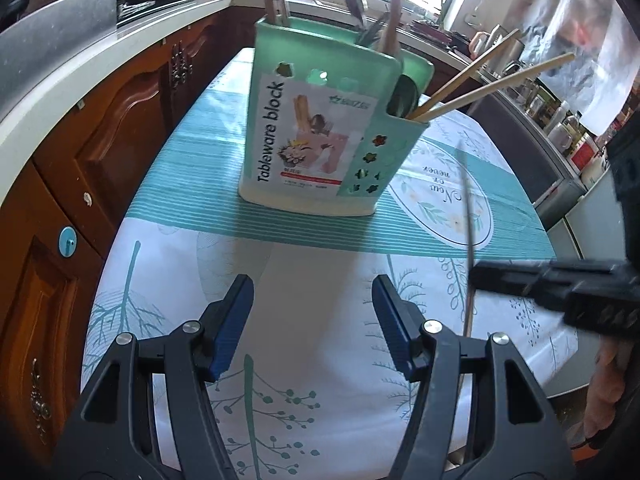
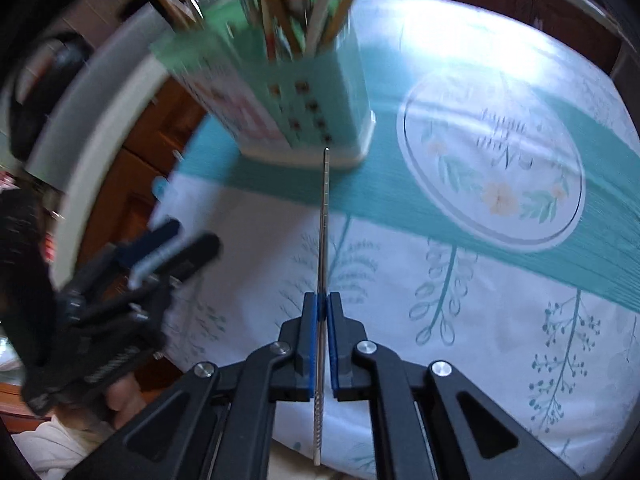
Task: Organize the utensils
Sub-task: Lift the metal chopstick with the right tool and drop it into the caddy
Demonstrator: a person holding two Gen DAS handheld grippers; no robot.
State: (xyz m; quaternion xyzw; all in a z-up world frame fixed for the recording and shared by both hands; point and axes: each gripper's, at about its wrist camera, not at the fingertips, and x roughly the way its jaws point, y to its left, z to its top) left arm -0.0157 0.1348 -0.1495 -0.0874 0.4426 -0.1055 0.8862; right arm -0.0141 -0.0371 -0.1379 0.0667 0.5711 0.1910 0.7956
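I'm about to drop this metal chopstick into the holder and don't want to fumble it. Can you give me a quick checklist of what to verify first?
1. Right hand-held gripper shut on the metal chopstick: ok.
2. Chopstick pinched near its middle, both ends free: ok.
3. Holder upright on the table: ok.
4. Tip over a holder opening: not ok, it points at the holder's base.
5. Free slot among the utensils already inside: cannot tell.
6. Left hand-held gripper open, empty, clear of the holder: ok.

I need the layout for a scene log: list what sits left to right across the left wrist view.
Wooden cabinets → green tableware block → metal chopstick held upright → right hand-held gripper entering from the right edge.
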